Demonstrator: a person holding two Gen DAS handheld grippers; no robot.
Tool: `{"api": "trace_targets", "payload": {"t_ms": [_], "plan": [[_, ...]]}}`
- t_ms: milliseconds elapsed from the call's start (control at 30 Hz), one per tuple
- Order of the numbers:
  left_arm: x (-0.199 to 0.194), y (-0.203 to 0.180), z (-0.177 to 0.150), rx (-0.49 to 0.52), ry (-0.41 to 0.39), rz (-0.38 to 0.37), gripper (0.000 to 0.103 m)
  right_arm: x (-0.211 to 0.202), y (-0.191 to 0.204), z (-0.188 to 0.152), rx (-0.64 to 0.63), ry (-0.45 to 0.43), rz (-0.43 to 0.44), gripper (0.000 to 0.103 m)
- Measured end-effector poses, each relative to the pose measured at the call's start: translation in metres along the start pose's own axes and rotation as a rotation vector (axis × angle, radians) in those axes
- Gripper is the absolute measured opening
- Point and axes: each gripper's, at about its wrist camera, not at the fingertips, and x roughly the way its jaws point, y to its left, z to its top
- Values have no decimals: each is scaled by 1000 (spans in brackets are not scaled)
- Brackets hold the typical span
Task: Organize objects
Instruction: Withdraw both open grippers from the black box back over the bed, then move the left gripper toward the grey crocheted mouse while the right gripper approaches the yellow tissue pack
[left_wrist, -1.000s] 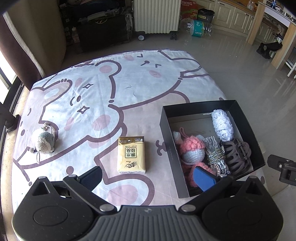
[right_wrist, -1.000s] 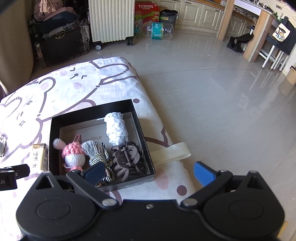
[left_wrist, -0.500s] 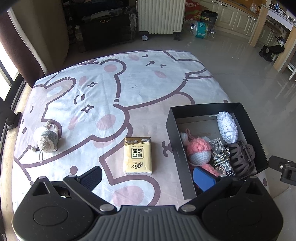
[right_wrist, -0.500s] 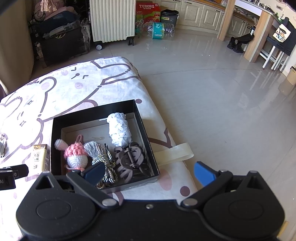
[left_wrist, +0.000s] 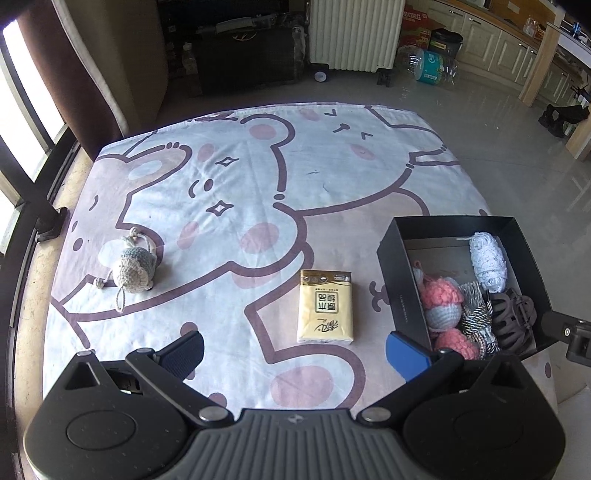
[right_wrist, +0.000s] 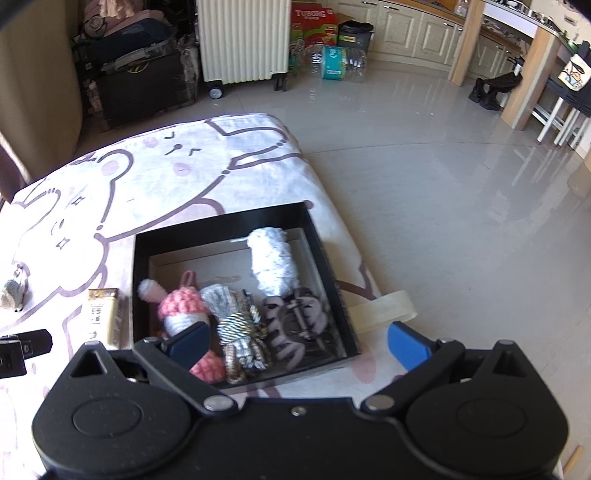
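Note:
A black box (left_wrist: 400, 273) at the cloth's right edge holds a white yarn bundle (left_wrist: 487, 264), a pink crochet toy (left_wrist: 441, 302), striped cords (left_wrist: 476, 317) and a brown hair claw (left_wrist: 513, 321). A yellow tissue pack (left_wrist: 325, 306) lies left of the box. A grey crochet mouse (left_wrist: 135, 267) lies far left. My left gripper (left_wrist: 295, 350) is open and empty, just in front of the tissue pack. My right gripper (right_wrist: 299, 341) is open and empty above the front of the box (right_wrist: 236, 223). The tissue pack (right_wrist: 103, 314) and the mouse (right_wrist: 14, 290) also show in the right wrist view.
The cartoon-print cloth (left_wrist: 240, 184) covers a low surface that ends at a tiled floor (right_wrist: 443, 184) on the right. A white radiator (left_wrist: 354, 33), dark luggage (left_wrist: 247, 59) and a curtain (left_wrist: 92, 74) stand beyond. A pale strap (right_wrist: 384, 310) hangs off the right edge.
The left gripper has drifted left, so the box and tissue pack sit further right in its view. The right gripper has shifted slightly left over the box. Both stay open.

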Motion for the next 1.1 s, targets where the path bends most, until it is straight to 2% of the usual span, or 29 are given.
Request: {"api": "trace_targets", "payload": {"t_ms": [567, 1100], "plan": [[-10, 68, -15, -115, 13, 97, 103, -6, 67, 2, -109, -3, 102, 103], [-17, 98, -19, -171, -3, 133, 103, -9, 107, -3, -169, 12, 154, 103]]}}
